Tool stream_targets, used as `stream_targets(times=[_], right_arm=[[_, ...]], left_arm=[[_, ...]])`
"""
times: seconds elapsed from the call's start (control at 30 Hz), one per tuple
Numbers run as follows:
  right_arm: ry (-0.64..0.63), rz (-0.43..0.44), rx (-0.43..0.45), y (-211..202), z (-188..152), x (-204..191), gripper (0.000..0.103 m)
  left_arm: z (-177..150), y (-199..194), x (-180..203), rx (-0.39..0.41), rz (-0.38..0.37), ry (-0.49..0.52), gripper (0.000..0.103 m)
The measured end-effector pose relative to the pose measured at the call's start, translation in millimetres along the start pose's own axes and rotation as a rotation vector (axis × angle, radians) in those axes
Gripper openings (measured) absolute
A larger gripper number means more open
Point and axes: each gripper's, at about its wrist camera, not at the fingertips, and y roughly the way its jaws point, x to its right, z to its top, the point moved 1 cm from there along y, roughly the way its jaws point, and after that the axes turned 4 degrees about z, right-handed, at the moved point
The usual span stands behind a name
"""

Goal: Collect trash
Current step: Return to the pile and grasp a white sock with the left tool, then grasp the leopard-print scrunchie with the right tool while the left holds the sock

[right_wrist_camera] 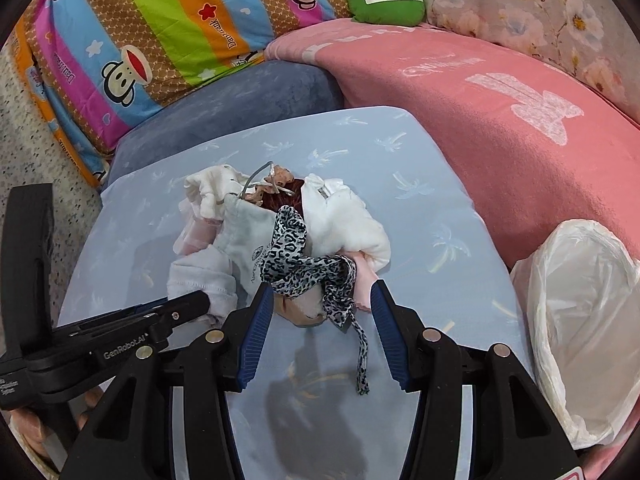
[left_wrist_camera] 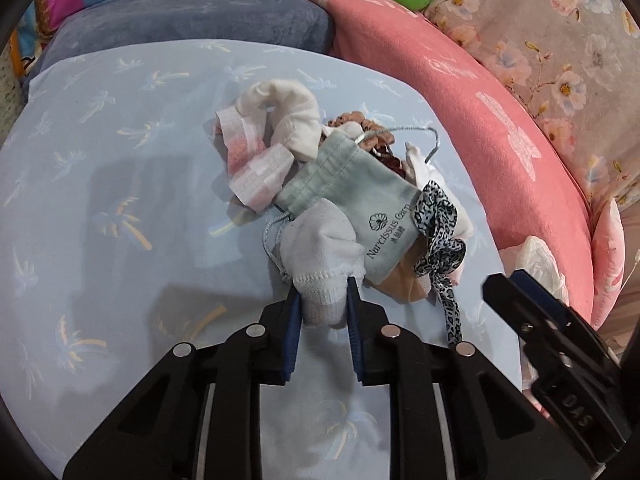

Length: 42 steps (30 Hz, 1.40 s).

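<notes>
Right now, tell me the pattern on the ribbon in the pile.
Black-and-white leopard print on the ribbon, clearest in the right wrist view.

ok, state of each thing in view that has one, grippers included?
left gripper: shut on the white sock
white sock: cuff pinched, rest lying on the pile
right gripper: open, straddling the leopard ribbon, not pressing it
leopard ribbon: loose, draped over the pile
drawstring pouch: lying flat, mouth gathered
plastic bag: mouth open, beside the pile
</notes>
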Motion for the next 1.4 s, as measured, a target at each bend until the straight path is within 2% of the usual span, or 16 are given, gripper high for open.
stream_targets(times=[0.23,0.43,0.5,0.57,0.63,1.0,1.4], right_arm=[[0.016,0.04,-0.024,22.5,7.5,-7.0,0.049],[0.015,0.038,-0.046,38.5,7.4,-14.2,0.049],[0.021,0.033,-0.057,42.7,6.9,-12.4,0.041],[0.042,0.043,-0.075,45.9,6.3,-8.2,0.016],[0.061,0.049,-0.079,44.9,4.6,-3.3,0.003],[0.1,0.074,0.052,-18.3,18.1,16.4,0.002],[0.16,0.079,0.231,-111.9,42.2,58.5,0.002]], left_arm=[[8.9,-15.1,2.2,0.059,0.085,0.04,0.021],[14.7,-18.1,5.4,0.079,0.122,0.06,0.021],[15.4,-18.7,6.0,0.077,0.123,0.06,0.021],[15.3,-19.2,8.0,0.075,0.126,0.062,0.021],[14.6,-20.9,9.8,0.077,0.125,0.064,0.021],[14.5,-35.0,37.0,0.107,0.113,0.107,0.021],[16.7,-61.4,106.8,0.179,0.053,0.225,0.021]])
